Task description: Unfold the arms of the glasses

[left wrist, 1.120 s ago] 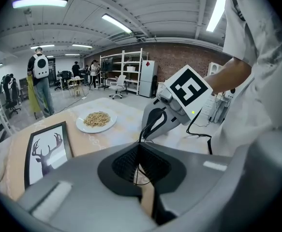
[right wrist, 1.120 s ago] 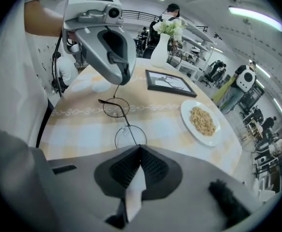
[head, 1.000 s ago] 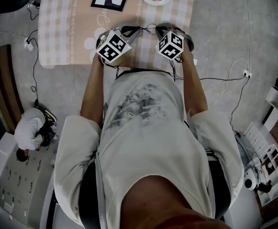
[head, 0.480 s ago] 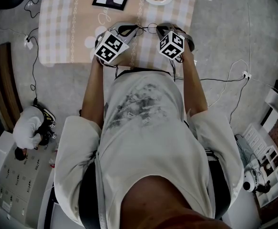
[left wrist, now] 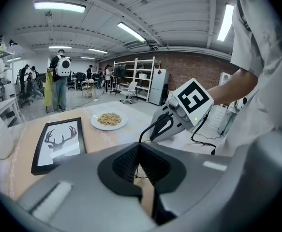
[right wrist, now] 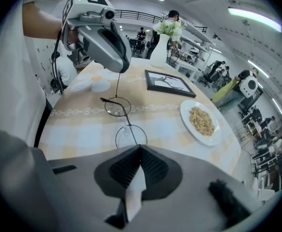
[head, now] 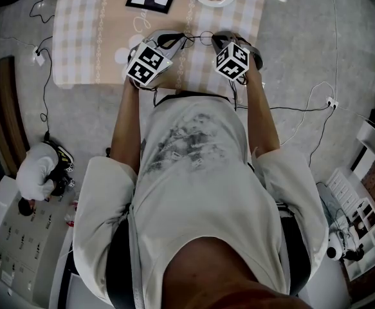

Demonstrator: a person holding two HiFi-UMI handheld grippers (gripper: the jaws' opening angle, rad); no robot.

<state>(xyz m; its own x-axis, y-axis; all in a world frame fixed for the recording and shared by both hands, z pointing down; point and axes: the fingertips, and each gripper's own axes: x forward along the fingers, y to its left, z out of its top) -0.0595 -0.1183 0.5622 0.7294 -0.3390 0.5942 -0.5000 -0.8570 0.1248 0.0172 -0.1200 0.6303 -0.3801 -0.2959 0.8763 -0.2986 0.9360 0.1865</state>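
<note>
Item: glasses (right wrist: 126, 121), thin wire frame with two round lenses.
Location: upper centre of the head view, over the table (right wrist: 82, 129) and strung between the two grippers. Whether the lens rims rested on the cloth could not be told.
Left gripper (left wrist: 140, 149): fingers were pressed together on a thin wire arm of the glasses. In the right gripper view it sat at upper left, and the arm dropped straight down from it to the farther lens.
Right gripper (right wrist: 140, 151): fingers were shut on the wire at the nearer lens, at bottom centre of its own view.
Long axis: in the right gripper view the lenses lay one behind the other, running from bottom centre up and slightly left. In the head view the frame ran left to right.
Key relation: both grippers were already on the glasses. The left gripper had the loose arm and the right gripper the lens end, so the left looked placed to swing the arm out while the right steadied the frame.
Edges: the near table edge lay just below the grippers in the head view, by the person's body.
Open room: bare cloth showed to the left. A plate (right wrist: 185, 111) of grains and a picture frame (right wrist: 170, 83) stood farther up the table, well apart from the glasses.
</note>
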